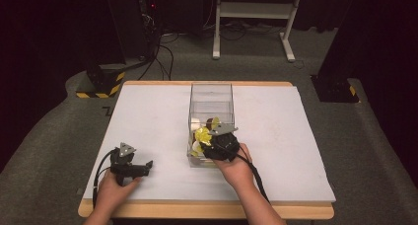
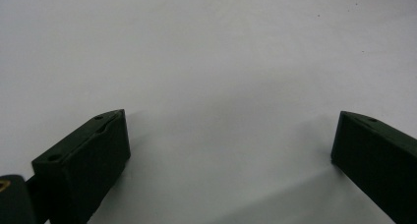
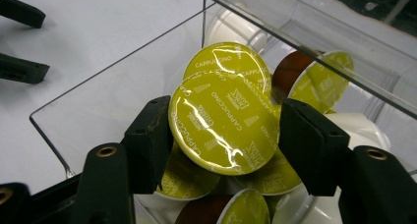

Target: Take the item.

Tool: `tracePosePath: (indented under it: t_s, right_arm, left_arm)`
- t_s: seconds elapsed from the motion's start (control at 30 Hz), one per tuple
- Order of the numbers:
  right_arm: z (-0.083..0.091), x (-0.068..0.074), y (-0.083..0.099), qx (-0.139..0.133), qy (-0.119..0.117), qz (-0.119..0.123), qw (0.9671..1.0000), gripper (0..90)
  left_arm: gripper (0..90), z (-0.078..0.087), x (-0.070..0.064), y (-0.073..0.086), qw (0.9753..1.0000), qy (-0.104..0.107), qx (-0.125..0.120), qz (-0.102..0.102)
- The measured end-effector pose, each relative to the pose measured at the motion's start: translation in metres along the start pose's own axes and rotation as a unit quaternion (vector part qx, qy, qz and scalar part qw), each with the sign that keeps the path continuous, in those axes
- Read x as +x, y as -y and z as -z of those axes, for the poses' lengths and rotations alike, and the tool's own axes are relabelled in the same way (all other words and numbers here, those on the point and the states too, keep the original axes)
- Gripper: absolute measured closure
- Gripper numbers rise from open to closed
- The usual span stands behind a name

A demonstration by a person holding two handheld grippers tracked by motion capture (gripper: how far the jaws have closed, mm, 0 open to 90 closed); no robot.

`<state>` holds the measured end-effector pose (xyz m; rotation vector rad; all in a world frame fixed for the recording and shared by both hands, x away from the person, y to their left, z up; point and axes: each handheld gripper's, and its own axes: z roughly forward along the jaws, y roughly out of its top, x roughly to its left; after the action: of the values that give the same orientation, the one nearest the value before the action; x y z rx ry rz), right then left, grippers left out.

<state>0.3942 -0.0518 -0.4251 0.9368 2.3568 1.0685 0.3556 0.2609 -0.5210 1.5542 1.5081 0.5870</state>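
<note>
One yellow-lidded capsule (image 3: 223,125), foil lid facing the camera, sits gripped between right tongs (image 3: 221,135).

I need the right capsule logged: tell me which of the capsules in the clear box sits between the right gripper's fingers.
The capsule whose yellow-green Cappuccino lid faces the camera, frontmost in the right gripper view. The right gripper has a finger on each side of it; the others lie behind and below.

A round coffee pod (image 3: 223,123) with a shiny yellow-green foil lid that says "cappuccino" is tilted up, lid facing out. It sits on top of a pile of other pods (image 3: 231,62) like it, some white and some brown, at the near end of a clear plastic box (image 1: 211,94) on the white table.
</note>
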Motion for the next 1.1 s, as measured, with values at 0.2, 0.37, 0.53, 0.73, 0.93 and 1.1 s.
tracePosePath:
  t_s: [0.2, 0.37, 0.53, 0.73, 0.93, 1.1]
  right_arm:
    - [0.004, 0.0, 0.0, -0.011, 0.0, 0.004, 0.9999, 45.8]
    - [0.003, -0.003, -0.002, -0.011, -0.006, -0.011, 0.9999, 29.5]
    - [0.005, -0.007, -0.005, -0.025, -0.013, -0.038, 0.9989, 28.9]
    - [0.006, -0.009, -0.013, -0.025, -0.021, -0.056, 0.9979, 31.1]
    - [-0.001, -0.01, -0.013, 0.0, -0.016, -0.05, 0.9986, 37.2]
    - [-0.004, -0.008, -0.01, 0.026, -0.009, -0.037, 0.9989, 37.3]
  left_arm:
    - [1.4, 0.0, 0.0, 0.0, 1.0, 0.0, 0.0, 0.0]
    - [1.4, 0.0, 0.0, 0.0, 1.0, 0.0, 0.0, 0.0]
    - [1.4, 0.0, 0.0, 0.0, 1.0, 0.0, 0.0, 0.0]
    - [1.4, 0.0, 0.0, 0.0, 1.0, 0.0, 0.0, -0.001]
    - [1.4, 0.0, 0.0, 0.0, 1.0, 0.0, 0.0, -0.001]
    - [1.4, 0.0, 0.0, 0.0, 1.0, 0.0, 0.0, -0.001]
